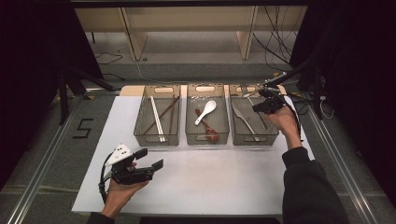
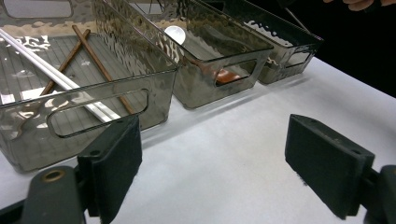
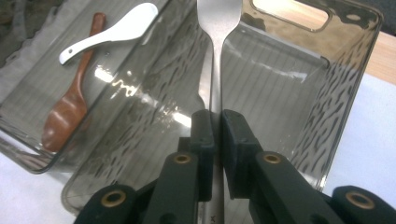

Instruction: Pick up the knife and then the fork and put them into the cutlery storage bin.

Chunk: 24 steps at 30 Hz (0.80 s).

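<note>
Fork (image 3: 217, 56) sits clamped by its handle between my right gripper's (image 3: 216, 122) jaws, tines ahead over the right-hand bin (image 3: 355, 84), so I judge I'm placing it: lower, then release; left gripper (image 2: 212, 154) idles with jaws apart.

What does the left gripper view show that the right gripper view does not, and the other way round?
Left gripper view: the open left gripper over the white table, and the left bin with wooden chopsticks and metal chopsticks.
Right gripper view: the right gripper shut on a metal utensil above the right bin.
Both: the middle bin with the white spoon and brown spoon.
</note>
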Each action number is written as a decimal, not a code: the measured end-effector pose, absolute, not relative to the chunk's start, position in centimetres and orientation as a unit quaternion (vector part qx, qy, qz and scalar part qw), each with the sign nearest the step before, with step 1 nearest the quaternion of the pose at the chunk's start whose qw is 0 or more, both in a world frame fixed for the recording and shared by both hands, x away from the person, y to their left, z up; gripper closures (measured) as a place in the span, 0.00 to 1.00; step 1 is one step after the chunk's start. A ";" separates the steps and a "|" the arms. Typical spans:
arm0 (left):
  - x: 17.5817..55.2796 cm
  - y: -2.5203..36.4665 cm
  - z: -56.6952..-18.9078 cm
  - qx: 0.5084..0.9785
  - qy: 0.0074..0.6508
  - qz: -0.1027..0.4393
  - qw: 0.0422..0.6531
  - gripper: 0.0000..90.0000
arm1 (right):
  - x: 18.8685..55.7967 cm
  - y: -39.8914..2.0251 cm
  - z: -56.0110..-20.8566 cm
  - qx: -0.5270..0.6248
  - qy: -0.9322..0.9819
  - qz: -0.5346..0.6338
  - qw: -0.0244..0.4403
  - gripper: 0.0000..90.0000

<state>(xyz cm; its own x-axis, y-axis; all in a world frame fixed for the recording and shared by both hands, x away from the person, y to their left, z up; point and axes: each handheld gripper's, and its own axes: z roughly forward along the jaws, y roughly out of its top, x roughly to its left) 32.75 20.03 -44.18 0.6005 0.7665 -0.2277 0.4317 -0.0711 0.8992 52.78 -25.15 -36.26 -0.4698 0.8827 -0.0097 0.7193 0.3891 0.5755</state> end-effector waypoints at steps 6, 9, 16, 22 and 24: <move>32.7 20.0 -44.2 0.715 0.419 0.155 0.538 0.21 | 52.9 -25.6 -37.2 0.498 0.815 0.251 0.158 0.93; 32.7 20.0 -44.2 0.715 0.419 0.155 0.538 0.21 | 52.9 -25.8 -37.8 0.502 0.814 0.248 0.156 0.93; 32.8 20.0 -44.2 0.714 0.419 0.156 0.538 0.21 | 52.9 -25.8 -38.6 0.503 0.815 0.244 0.151 0.93; 32.7 20.0 -44.2 0.715 0.419 0.155 0.538 0.21 | 53.0 -25.6 -39.0 0.507 0.816 0.238 0.145 0.92; 32.7 20.0 -44.2 0.715 0.419 0.155 0.538 0.21 | 53.1 -25.4 -39.2 0.506 0.819 0.234 0.137 0.89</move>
